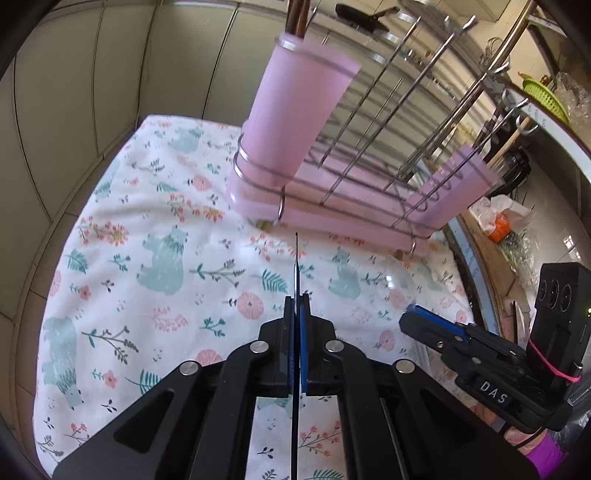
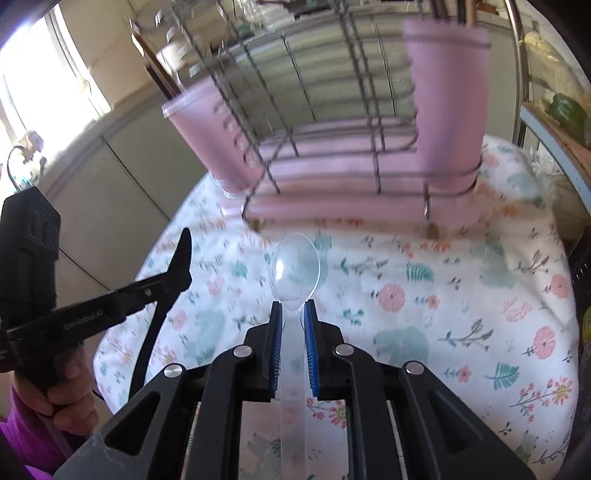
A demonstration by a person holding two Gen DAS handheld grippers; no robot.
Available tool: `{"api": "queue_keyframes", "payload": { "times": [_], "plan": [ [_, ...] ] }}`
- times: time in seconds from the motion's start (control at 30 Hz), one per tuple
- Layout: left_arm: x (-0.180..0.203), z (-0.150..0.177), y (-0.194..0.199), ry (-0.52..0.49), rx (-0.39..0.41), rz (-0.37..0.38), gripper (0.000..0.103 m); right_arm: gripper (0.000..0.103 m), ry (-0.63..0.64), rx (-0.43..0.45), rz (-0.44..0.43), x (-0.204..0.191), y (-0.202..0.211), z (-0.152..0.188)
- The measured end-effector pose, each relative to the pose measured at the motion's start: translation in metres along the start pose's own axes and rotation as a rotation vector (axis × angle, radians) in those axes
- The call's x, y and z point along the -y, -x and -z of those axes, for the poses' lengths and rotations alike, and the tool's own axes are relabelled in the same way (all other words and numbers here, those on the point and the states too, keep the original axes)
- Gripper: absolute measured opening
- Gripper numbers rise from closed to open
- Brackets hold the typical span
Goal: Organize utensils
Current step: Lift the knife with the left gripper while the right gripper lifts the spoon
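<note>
My left gripper (image 1: pixel 296 310) is clamped on a black knife (image 1: pixel 296 266), held edge-on so the blade shows as a thin dark line pointing forward over the floral cloth (image 1: pixel 155 258). My right gripper (image 2: pixel 293 314) is closed on the handle of a clear spoon (image 2: pixel 294 267), bowl sticking out ahead, above the same cloth. Beyond both, on the cloth, stands the wire rack (image 1: pixel 369 147) with its pink tray (image 1: pixel 332 218). A pink cup (image 1: pixel 295 114) hangs at each end of the rack; the one ahead of the knife holds brown handles (image 1: pixel 297 16).
</note>
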State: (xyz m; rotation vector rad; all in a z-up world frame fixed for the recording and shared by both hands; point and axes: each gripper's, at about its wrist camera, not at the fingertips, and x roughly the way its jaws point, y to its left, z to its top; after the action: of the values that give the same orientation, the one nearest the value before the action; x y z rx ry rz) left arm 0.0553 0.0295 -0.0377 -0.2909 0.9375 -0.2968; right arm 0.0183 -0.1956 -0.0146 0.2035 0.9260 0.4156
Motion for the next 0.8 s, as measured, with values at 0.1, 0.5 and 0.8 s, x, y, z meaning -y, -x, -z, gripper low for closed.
{"api": "queue_keyframes", "payload": {
  "times": [0.1, 0.5, 0.8],
  "plan": [
    [0.004, -0.004, 0.008, -0.005, 0.038, 0.007, 0.001, 0.011, -0.014, 0.058, -0.019, 0.004, 0.014, -0.004],
    [0.017, -0.011, 0.031, -0.020, 0.143, 0.021, 0.001, 0.011, -0.014, 0.173, -0.050, 0.007, 0.044, -0.006],
    [0.024, -0.020, 0.044, -0.029, 0.202, 0.009, 0.001, 0.011, -0.035, 0.267, -0.055, 0.018, 0.062, -0.012]
  ]
}}
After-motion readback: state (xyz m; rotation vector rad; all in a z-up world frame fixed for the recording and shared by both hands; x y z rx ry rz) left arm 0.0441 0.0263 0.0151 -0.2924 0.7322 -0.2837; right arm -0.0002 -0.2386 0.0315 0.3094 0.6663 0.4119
